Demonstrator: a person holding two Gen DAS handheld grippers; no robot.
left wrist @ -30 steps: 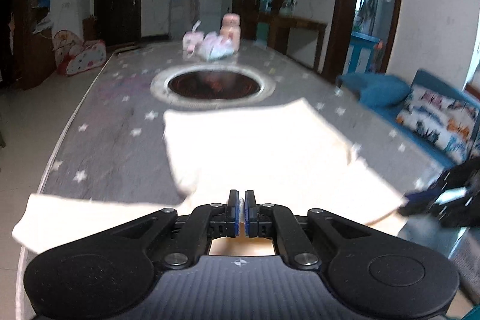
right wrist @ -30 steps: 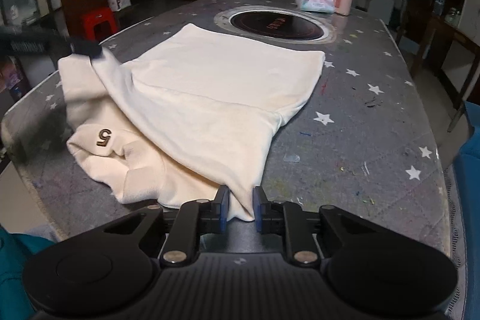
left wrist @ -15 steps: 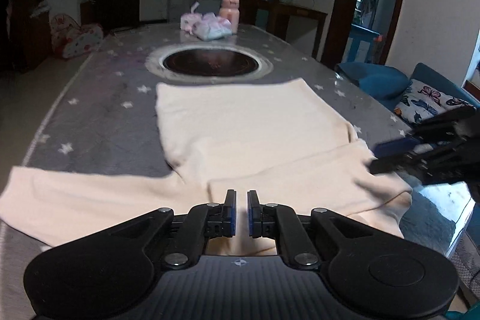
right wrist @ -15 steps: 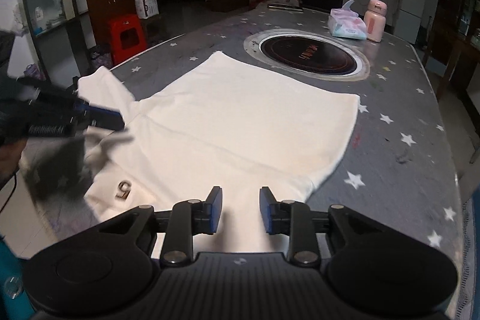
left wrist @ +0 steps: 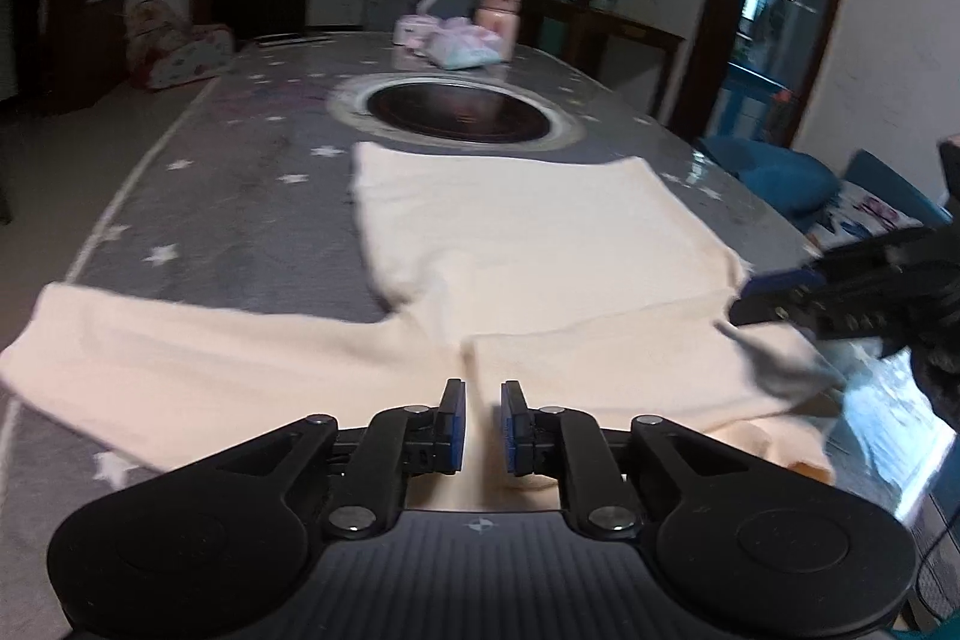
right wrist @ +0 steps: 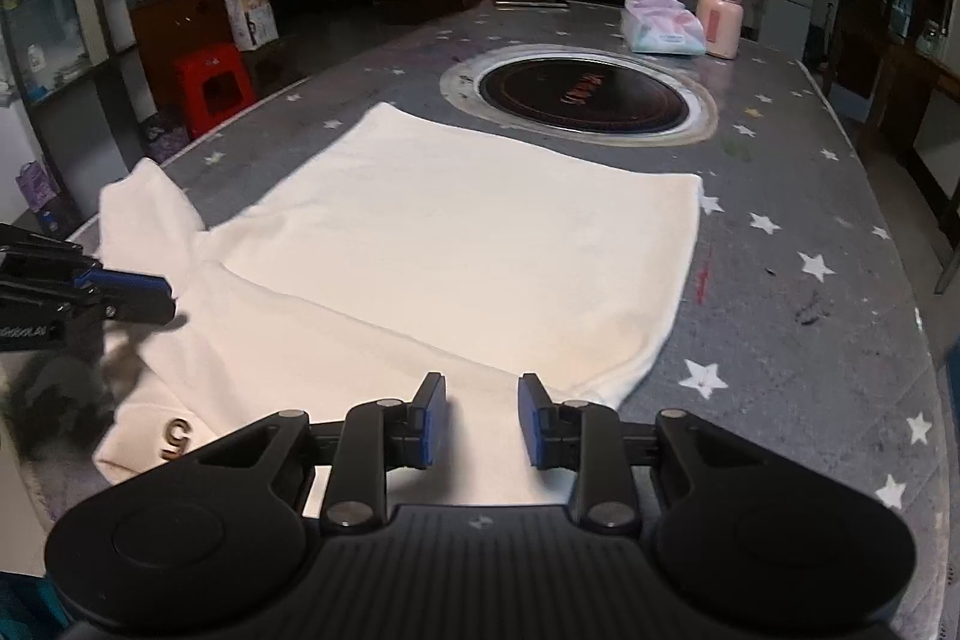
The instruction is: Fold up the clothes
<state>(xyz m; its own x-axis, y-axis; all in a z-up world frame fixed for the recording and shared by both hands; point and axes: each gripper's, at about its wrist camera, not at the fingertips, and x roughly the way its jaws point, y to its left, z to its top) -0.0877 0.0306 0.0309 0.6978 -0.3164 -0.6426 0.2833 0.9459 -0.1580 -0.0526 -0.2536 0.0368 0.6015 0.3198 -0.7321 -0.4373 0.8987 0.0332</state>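
Note:
A cream long-sleeved top (left wrist: 528,244) lies flat on the grey star-patterned table (left wrist: 240,196). One sleeve (left wrist: 198,358) stretches out to the left; the other is folded across the near part of the body. In the right wrist view the top (right wrist: 468,250) shows a small "5" mark (right wrist: 175,437) near its near left corner. My left gripper (left wrist: 478,427) is open, empty, just above the near edge of the cloth. My right gripper (right wrist: 482,421) is open wider, empty, above the near edge. Each gripper shows in the other's view: the right gripper's fingers (left wrist: 780,295) and the left gripper's fingers (right wrist: 129,292).
A round dark hotplate (left wrist: 459,118) is set in the table beyond the top. A tissue pack (right wrist: 663,28) and a pink bottle (right wrist: 723,13) stand at the far end. A red stool (right wrist: 213,85) is on the floor, a blue sofa (left wrist: 774,178) beside the table.
Both grippers have let go of the cloth and opened, the right one wider. The lifted sleeve and shoulder part now lie flat on the table. Both grippers have drawn back a little.

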